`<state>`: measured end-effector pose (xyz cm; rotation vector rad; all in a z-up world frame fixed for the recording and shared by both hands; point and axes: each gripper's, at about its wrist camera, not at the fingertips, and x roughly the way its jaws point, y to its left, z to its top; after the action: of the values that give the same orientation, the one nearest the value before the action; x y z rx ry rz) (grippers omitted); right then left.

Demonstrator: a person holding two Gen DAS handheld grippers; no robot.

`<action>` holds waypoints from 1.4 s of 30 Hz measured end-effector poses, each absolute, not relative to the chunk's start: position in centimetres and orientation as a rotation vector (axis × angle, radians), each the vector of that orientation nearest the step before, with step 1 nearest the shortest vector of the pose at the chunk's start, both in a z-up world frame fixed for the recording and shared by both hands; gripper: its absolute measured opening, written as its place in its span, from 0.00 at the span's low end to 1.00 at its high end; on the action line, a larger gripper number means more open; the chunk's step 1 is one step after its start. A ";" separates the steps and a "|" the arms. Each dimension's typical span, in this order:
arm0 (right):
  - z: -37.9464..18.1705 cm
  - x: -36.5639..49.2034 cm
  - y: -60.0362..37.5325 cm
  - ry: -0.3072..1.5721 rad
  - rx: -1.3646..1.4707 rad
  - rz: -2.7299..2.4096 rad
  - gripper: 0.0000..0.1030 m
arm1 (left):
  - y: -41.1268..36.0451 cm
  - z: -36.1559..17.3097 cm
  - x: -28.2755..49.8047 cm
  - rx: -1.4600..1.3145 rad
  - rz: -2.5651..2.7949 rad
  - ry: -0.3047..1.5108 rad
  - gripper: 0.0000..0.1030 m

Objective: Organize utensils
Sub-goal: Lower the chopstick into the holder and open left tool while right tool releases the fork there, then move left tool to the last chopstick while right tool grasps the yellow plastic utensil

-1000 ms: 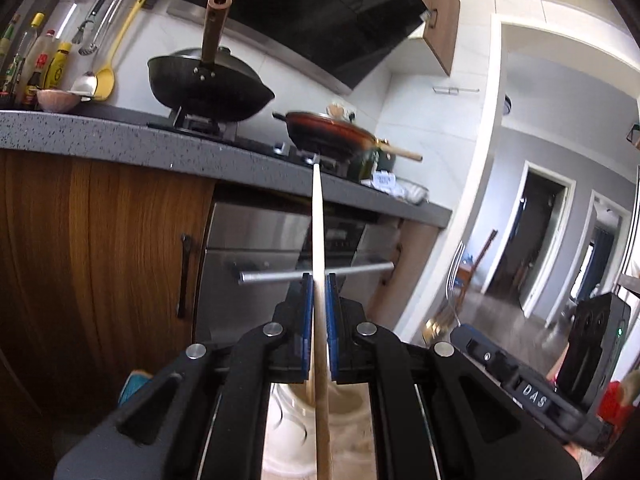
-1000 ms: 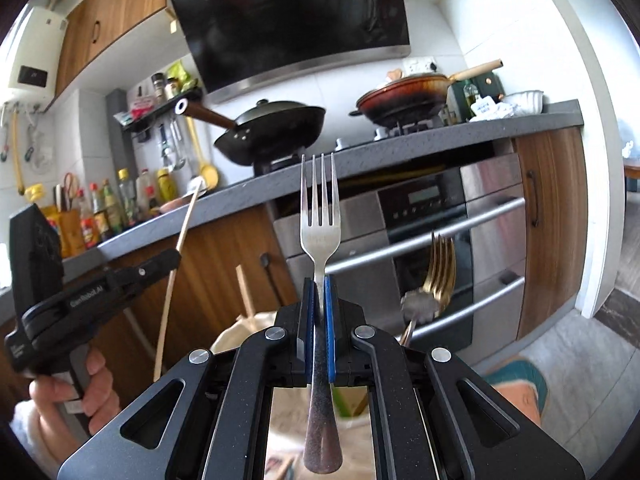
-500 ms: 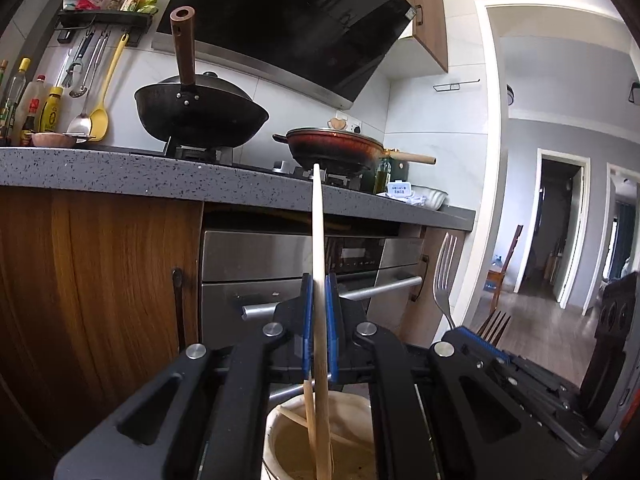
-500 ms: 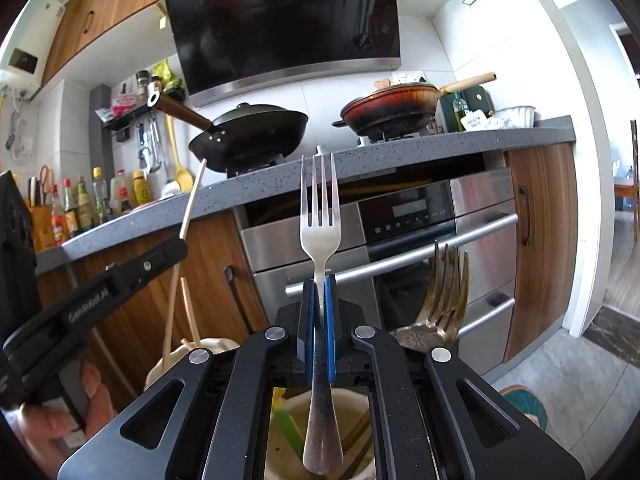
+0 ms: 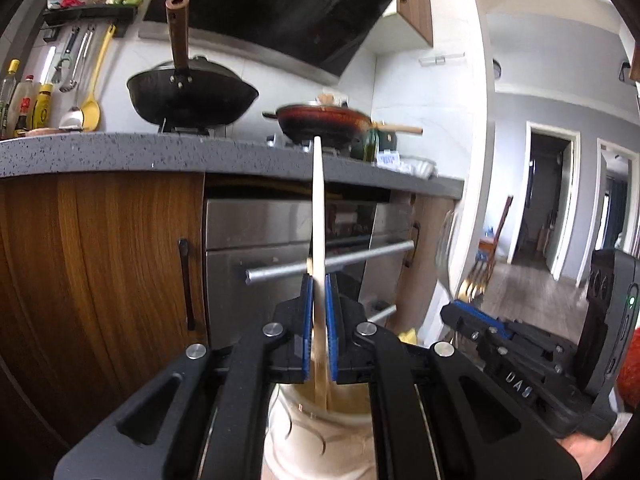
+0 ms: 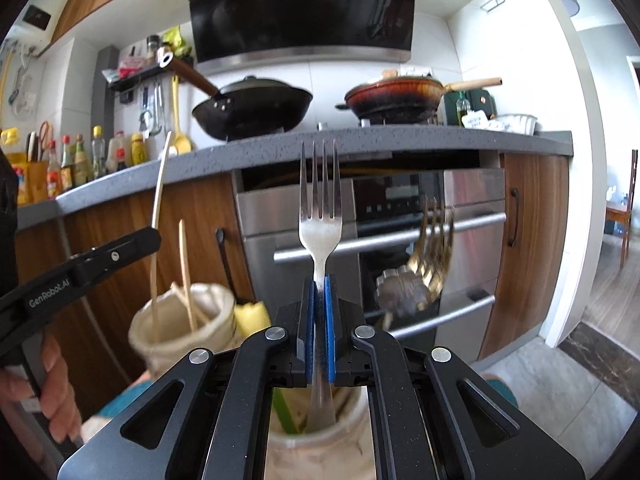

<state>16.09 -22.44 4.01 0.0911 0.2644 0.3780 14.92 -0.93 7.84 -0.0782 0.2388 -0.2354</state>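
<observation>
Standing upright between the blue pads of your left gripper (image 5: 319, 308), the wooden chopstick (image 5: 318, 208) is clamped fast, its lower end reaching into the cream jar (image 5: 316, 436) directly beneath the jaws. Your right gripper (image 6: 319, 312) is likewise clenched, on the handle of a silver fork (image 6: 320, 216) held tines-up, with the handle's tip hanging inside the mouth of a second cream jar (image 6: 320, 440) below.

In the right wrist view, the first jar (image 6: 182, 320) appears at left, holding your clamped chopstick (image 6: 158, 216) and a shorter loose chopstick (image 6: 187, 276) leaning beside it. A yellow item (image 6: 252, 316) sits just beside that jar, too blurred to identify. A green strip (image 6: 286, 412) leans inside the fork jar. A gold fork (image 6: 434, 248) and a dull metal utensil (image 6: 400, 292) rise to the right of your silver fork, both blurred; what holds them is hidden.

Behind everything runs the grey speckled counter (image 5: 100, 152) over wooden cabinet doors (image 5: 100, 264) and a steel oven (image 6: 420, 216) with bar handles. A black wok (image 5: 192, 96) and a red-brown pan (image 5: 324, 120) stand on the hob under the dark hood (image 6: 300, 8). Sauce bottles (image 6: 96, 156) line the counter at left, and ladles (image 5: 86, 80) hang from a wall rack. Your hand (image 6: 52, 384) grips the left tool's handle at the frame's edge.
</observation>
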 end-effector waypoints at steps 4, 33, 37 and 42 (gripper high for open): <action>3.6 15.3 -23.2 0.326 0.110 0.374 0.06 | -1.0 7.2 14.1 -0.058 -0.224 0.294 0.06; 2.6 14.4 -23.4 0.414 0.135 0.396 0.30 | -0.4 6.6 11.6 -0.029 -0.192 0.327 0.54; 2.6 13.8 -23.7 0.416 0.142 0.395 0.39 | 0.1 6.5 10.8 -0.032 -0.173 0.326 0.55; 2.2 12.6 -24.2 0.439 0.160 0.383 0.48 | 0.5 5.9 9.4 -0.039 -0.163 0.339 0.63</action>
<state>12.58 -24.17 2.19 0.1600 0.4390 0.3830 9.39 0.46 5.88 -0.0391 0.3394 -0.1633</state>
